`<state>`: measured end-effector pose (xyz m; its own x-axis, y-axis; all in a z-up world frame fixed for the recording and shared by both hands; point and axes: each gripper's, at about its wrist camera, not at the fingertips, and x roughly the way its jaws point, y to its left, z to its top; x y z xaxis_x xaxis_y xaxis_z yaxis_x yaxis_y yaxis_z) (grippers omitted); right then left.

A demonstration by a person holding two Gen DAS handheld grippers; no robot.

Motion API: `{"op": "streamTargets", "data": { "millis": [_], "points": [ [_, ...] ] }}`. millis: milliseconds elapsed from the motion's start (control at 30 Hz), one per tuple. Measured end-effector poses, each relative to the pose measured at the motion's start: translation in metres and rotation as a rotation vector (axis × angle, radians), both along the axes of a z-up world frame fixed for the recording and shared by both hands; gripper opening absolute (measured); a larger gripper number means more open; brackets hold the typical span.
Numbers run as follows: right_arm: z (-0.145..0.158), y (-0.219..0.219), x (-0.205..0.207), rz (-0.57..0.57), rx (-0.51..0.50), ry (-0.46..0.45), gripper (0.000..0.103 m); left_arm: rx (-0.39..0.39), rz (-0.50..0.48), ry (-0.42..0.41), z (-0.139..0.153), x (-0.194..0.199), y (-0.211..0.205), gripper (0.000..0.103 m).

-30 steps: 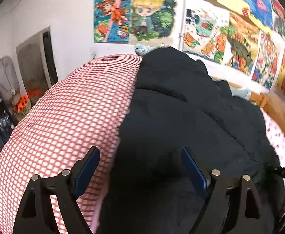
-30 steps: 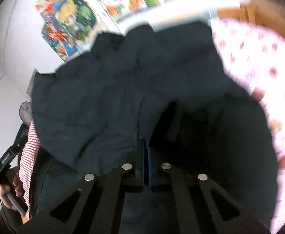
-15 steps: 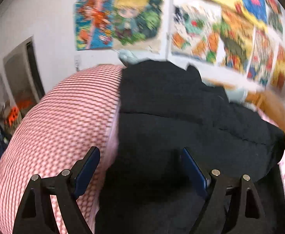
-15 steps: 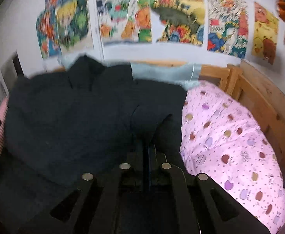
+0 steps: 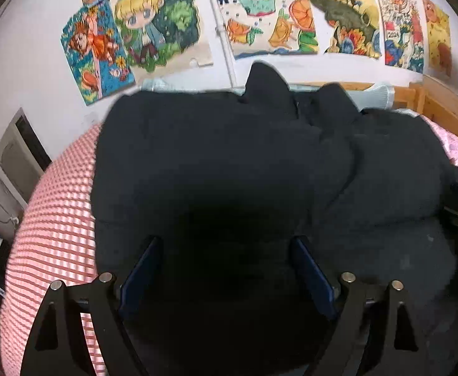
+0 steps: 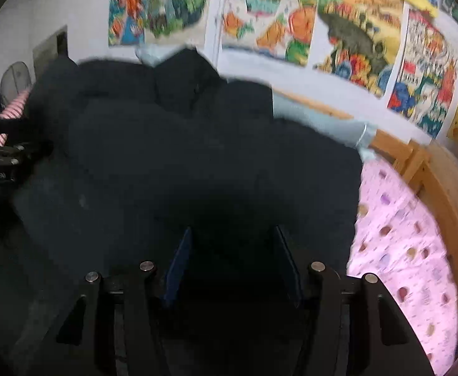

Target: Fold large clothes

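Black coat (image 5: 216, 169) lies bunched on the bed (image 5: 50, 206); right tongs (image 6: 232, 263), clamped on it a moment ago, now gape, left tongs (image 5: 226, 269) apart too, so that fold is laid.

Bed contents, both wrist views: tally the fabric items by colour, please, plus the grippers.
Black jacket: 1
Red-and-white checked cover: 1
Pink spotted cover: 1
Pale blue cloth: 1
Grippers, both open: 2 (left gripper, right gripper)
Total: 6
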<state>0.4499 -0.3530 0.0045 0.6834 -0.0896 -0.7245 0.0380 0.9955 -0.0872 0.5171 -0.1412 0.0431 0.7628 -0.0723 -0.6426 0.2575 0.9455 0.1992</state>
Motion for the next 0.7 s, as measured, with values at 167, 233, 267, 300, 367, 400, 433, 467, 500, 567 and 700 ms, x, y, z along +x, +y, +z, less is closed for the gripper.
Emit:
{"op": "streamTargets", "data": {
  "millis": [167,233,267,300,367,400,433,467,500,567,700],
  "points": [
    [-0.018,-0.017,0.002,-0.01,0.097,-0.001,0.046,-0.03,0.002,-0.01,-0.019,0.006,0.0,0.089],
    [-0.025,-0.017,0.001,-0.002,0.108,-0.001,0.046,-0.023,0.004,-0.01,-0.025,0.009,-0.003,0.09],
    [-0.029,-0.017,0.0,0.001,0.11,-0.001,0.046,-0.02,0.006,-0.009,-0.029,0.01,-0.003,0.09],
    [-0.035,-0.015,0.001,0.001,0.111,0.001,0.046,-0.019,0.008,-0.007,-0.032,0.012,-0.004,0.09],
    [-0.042,-0.015,0.002,0.002,0.113,0.002,0.046,-0.009,0.013,-0.006,-0.037,0.015,-0.005,0.09],
    [-0.044,-0.015,0.001,0.003,0.113,0.001,0.046,-0.005,0.014,-0.007,-0.04,0.016,-0.006,0.09],
    [-0.046,-0.014,0.0,0.004,0.115,0.0,0.046,-0.001,0.014,-0.01,-0.041,0.016,-0.007,0.091],
    [-0.047,-0.015,-0.002,0.005,0.121,-0.004,0.046,0.0,0.015,-0.014,-0.043,0.016,-0.007,0.091],
    [-0.05,-0.017,-0.003,0.005,0.131,-0.009,0.046,0.001,0.015,-0.018,-0.044,0.016,-0.007,0.091],
    [-0.052,-0.02,-0.004,0.003,0.142,-0.012,0.046,0.013,0.017,-0.026,-0.045,0.014,-0.009,0.091],
    [-0.045,-0.015,-0.012,-0.003,0.134,-0.037,0.047,0.013,0.017,-0.045,-0.039,0.008,-0.007,0.091]
  ]
}}
